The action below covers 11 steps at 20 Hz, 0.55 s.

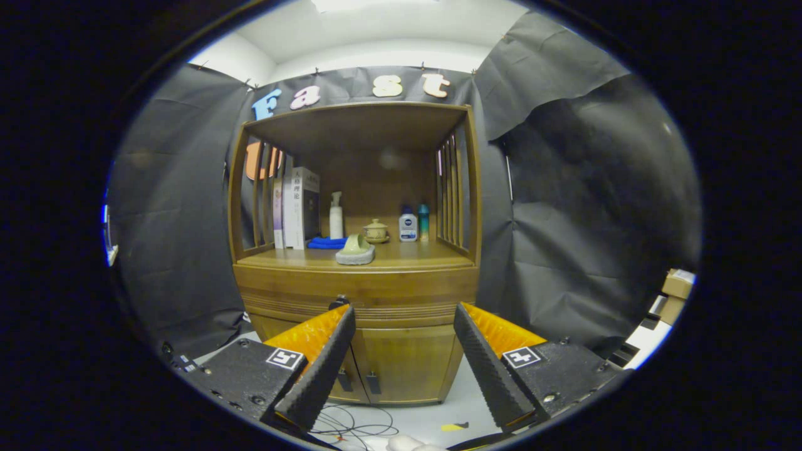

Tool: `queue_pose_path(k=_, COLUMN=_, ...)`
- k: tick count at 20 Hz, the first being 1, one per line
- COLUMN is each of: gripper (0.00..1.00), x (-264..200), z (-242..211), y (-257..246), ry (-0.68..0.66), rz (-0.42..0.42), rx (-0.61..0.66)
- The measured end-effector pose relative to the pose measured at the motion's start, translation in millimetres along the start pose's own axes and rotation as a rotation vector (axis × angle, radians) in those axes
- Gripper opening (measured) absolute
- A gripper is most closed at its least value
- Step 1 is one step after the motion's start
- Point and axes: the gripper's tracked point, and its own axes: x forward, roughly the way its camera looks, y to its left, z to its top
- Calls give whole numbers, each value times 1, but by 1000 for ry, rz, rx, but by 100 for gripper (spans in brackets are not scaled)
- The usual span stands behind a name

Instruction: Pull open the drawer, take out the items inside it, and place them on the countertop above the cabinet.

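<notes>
While the gripper point(404, 313) hangs in front of a wooden cabinet point(357, 338), its two fingers are spread wide with nothing between them. Straight beyond the fingertips lies the drawer point(354, 294), shut, a wide band under the countertop point(369, 258); its dark knob point(339, 302) sits just beside the left fingertip. Below the drawer, between the fingers, are two closed doors point(401, 366). On the countertop, a grey dish point(355, 252) sits at the front edge. Behind it are a blue cloth point(326, 243), a lidded cup point(376, 231) and two small bottles point(414, 223). Books point(297, 208) stand at the left edge beside a white spray bottle point(336, 216). Cables point(357, 427) lie on the floor point(467, 401).
</notes>
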Motion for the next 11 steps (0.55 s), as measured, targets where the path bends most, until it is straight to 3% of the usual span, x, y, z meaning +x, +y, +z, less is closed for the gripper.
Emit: queue_pose_path(k=11, gripper=100, x=-3, z=-1, y=4, ry=6, rz=9, rx=0)
